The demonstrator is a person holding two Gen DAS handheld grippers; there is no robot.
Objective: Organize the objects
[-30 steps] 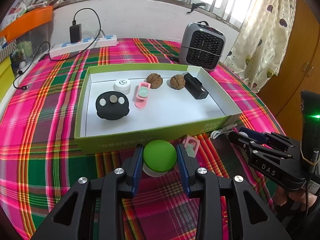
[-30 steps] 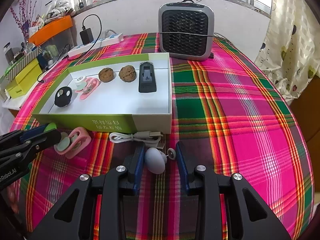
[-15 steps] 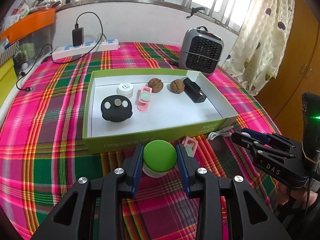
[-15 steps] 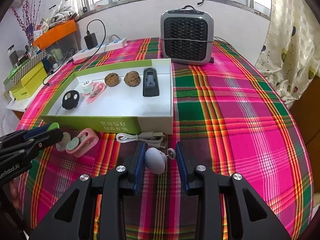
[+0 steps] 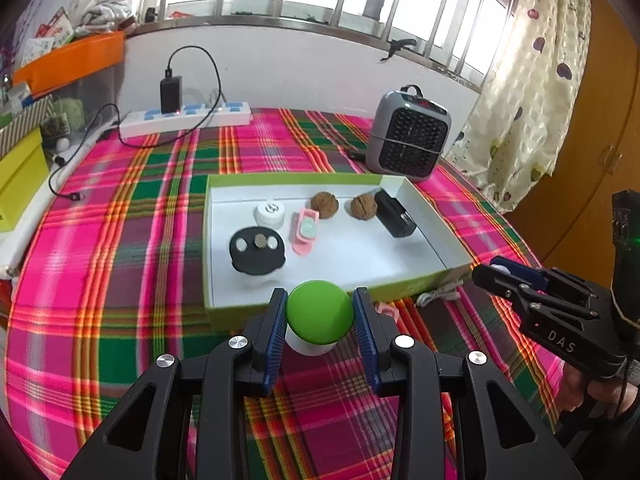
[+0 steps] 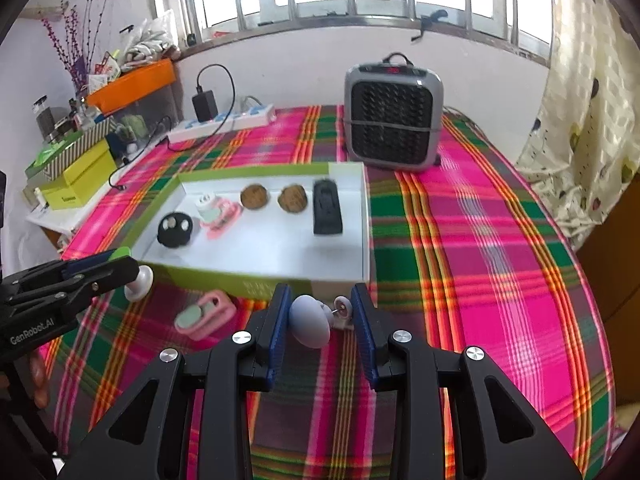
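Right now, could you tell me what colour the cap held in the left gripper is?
Bright green, on a white base: the cap shows best in the left wrist view, clamped in the left gripper.

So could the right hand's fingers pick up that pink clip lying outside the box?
Probably not yet: the right gripper already holds a lilac knob. The pink clip lies unobstructed on the cloth.

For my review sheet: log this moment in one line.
left gripper: holds green-capped knob | right gripper: holds grey knob | tray: ahead
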